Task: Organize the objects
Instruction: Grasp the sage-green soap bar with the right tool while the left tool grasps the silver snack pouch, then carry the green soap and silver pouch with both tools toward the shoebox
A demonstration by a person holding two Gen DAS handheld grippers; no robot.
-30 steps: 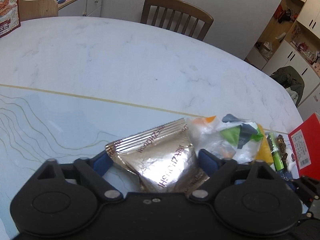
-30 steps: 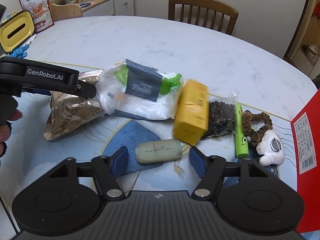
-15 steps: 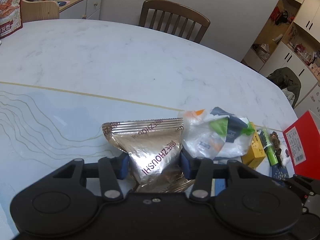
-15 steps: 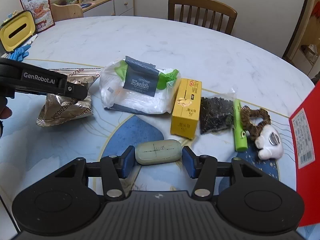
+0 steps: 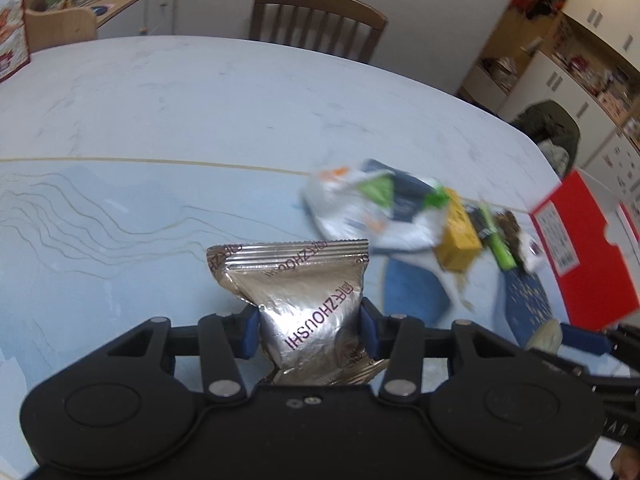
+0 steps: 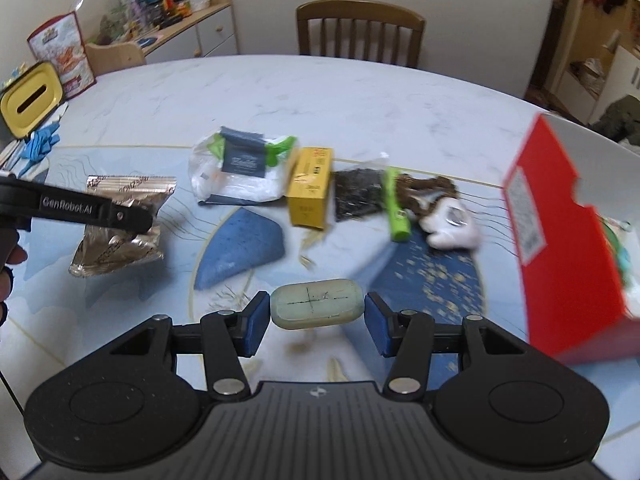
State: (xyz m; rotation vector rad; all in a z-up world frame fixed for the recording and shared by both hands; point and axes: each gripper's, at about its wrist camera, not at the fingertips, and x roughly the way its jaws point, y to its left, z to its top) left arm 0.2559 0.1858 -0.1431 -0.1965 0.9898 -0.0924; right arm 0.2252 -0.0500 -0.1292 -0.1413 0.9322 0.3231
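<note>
A silver foil snack pouch [image 5: 304,292] stands upright between the blue pads of my left gripper [image 5: 310,328], which is shut on its lower half and holds it off the table. The right wrist view shows the same pouch [image 6: 120,236] hanging at the far left under the left gripper [image 6: 132,220]. My right gripper [image 6: 316,312] is shut on a pale green soap bar [image 6: 316,306], gripped by its two ends above the blue patterned mat [image 6: 240,240]. In the left wrist view the soap bar [image 5: 544,334] shows at the right edge.
On the mat lie a white tissue pack [image 6: 240,172], a yellow box [image 6: 310,188], a dark bag [image 6: 356,196], a green tube [image 6: 394,208], a brown hair tie [image 6: 424,190] and a white clip [image 6: 452,228]. A red box [image 6: 560,240] stands at right. A yellow-lidded container [image 6: 30,100] sits far left.
Both grippers went from open around their items to shut on them. The left one lifted the pouch away from the tissue pack. The right one raised the soap bar nearer the red box.
</note>
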